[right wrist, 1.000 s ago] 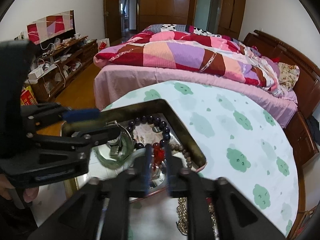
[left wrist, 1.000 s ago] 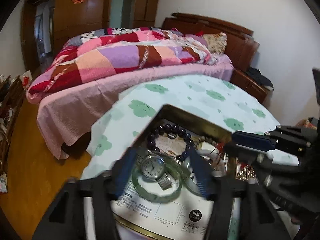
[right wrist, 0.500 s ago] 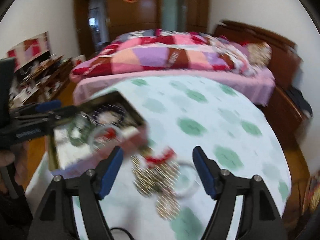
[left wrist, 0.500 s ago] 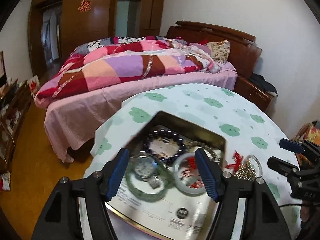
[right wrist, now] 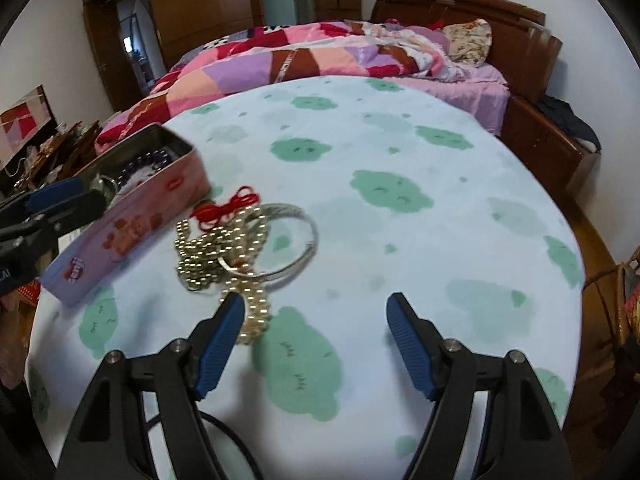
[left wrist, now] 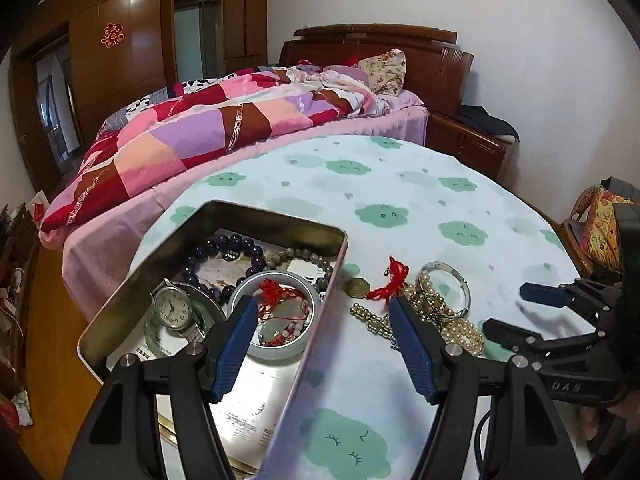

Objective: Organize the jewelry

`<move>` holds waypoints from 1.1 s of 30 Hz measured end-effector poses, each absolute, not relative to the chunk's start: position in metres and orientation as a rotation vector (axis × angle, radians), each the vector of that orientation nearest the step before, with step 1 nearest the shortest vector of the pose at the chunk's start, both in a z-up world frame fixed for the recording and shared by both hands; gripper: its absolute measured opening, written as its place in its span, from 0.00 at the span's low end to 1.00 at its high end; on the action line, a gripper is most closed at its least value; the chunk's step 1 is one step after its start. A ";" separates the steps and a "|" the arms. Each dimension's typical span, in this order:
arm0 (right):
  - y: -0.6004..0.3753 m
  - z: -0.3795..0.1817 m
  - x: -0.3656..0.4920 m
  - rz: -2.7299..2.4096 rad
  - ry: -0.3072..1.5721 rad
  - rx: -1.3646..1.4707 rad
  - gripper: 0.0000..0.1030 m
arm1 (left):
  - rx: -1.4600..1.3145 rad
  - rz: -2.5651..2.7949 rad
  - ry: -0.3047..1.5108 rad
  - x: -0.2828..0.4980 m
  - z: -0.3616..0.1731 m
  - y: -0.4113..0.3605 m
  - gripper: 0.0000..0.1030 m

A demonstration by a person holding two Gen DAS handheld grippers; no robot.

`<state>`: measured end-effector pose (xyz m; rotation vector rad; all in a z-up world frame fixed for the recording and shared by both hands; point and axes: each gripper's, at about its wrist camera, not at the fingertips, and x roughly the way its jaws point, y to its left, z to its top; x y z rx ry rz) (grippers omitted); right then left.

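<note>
Having just opened, your right gripper (right wrist: 316, 314) leaves the tin (left wrist: 256, 216) and hangs empty, the pearl necklace (right wrist: 224, 256) beside its left finger; your left gripper (left wrist: 320, 320) gapes over the tin's rim.

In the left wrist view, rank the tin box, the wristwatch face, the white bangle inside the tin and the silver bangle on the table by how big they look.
1. tin box, by far.
2. white bangle.
3. silver bangle, close to the white one; it lies farther off, so unsure.
4. wristwatch face.
</note>
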<state>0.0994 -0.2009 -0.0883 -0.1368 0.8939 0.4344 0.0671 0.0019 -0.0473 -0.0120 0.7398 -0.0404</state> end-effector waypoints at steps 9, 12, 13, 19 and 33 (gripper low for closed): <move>-0.192 -0.087 0.118 0.399 0.888 -0.111 0.62 | -0.018 -0.053 0.745 0.066 -0.050 -0.004 0.66; -0.186 -0.093 0.130 0.357 0.913 -0.141 0.61 | -0.015 -0.060 0.748 0.066 -0.051 -0.007 0.66; -0.185 -0.097 0.134 0.354 0.932 -0.149 0.57 | -0.012 -0.064 0.747 0.066 -0.051 -0.008 0.66; -0.194 -0.101 0.131 0.328 0.963 -0.185 0.30 | -0.003 -0.081 0.744 0.064 -0.051 -0.011 0.66; -0.234 -0.099 0.119 0.290 0.953 -0.151 0.12 | 0.047 -0.150 0.758 0.065 -0.055 -0.034 0.66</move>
